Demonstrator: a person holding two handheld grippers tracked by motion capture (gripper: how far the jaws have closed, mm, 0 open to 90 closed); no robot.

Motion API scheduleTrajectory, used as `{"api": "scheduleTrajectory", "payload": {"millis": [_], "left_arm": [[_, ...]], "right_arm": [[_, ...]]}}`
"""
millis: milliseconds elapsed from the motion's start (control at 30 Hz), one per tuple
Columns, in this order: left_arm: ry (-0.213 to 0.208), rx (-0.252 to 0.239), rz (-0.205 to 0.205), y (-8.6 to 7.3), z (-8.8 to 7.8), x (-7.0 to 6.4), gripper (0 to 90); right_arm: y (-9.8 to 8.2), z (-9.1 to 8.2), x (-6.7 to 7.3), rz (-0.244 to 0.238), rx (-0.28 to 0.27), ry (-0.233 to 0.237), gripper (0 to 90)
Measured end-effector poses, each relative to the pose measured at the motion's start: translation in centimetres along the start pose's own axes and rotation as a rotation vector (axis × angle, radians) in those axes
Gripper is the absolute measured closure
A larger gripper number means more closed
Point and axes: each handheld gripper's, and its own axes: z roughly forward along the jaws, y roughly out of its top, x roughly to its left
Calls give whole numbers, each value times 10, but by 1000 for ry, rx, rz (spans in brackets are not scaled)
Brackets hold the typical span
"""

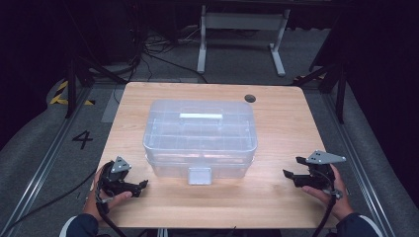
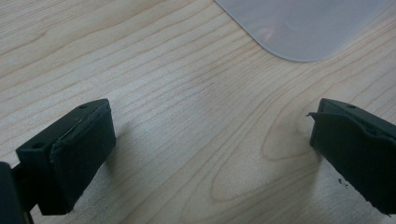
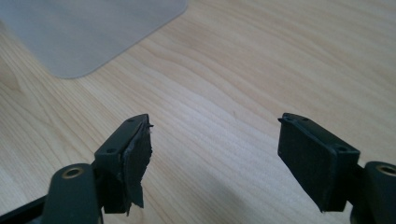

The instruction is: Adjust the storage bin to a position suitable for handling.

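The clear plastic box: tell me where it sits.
In the high view the clear plastic box sits mid-table, latch facing the person, between the left tool and right tool.

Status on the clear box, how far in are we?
Nothing looks done yet: the clear plastic lidded box sits closed mid-table, its front latch down. In hand: nothing. The left gripper and right gripper are open and empty, apart from the box, one at each side of it over the light wooden table. Left, apparently: reaching in, releasing the latch, lifting the lid.
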Motion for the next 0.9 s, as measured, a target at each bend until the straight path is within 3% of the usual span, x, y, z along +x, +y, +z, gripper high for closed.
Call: {"api": "scheduleTrajectory", "payload": {"millis": [200,300,533,667,900], "left_arm": [[0,1,-3,0,0,0,6],[-1,2,-7,0,0,0,6],[-1,3,-10,1,1,0,5],[-2,2,-9,1,1,0,6],[0,4,-3,1,1,1,5]], "right_arm": [[18,-9,9,-47,-58,13,263],[28,-12,10,-49,-80,30,269],[49,-14,8,-73,-88,9,303],[62,-14,6,-66,-103,20,311],[86,-15,12,-108,-136,28,316]]}}
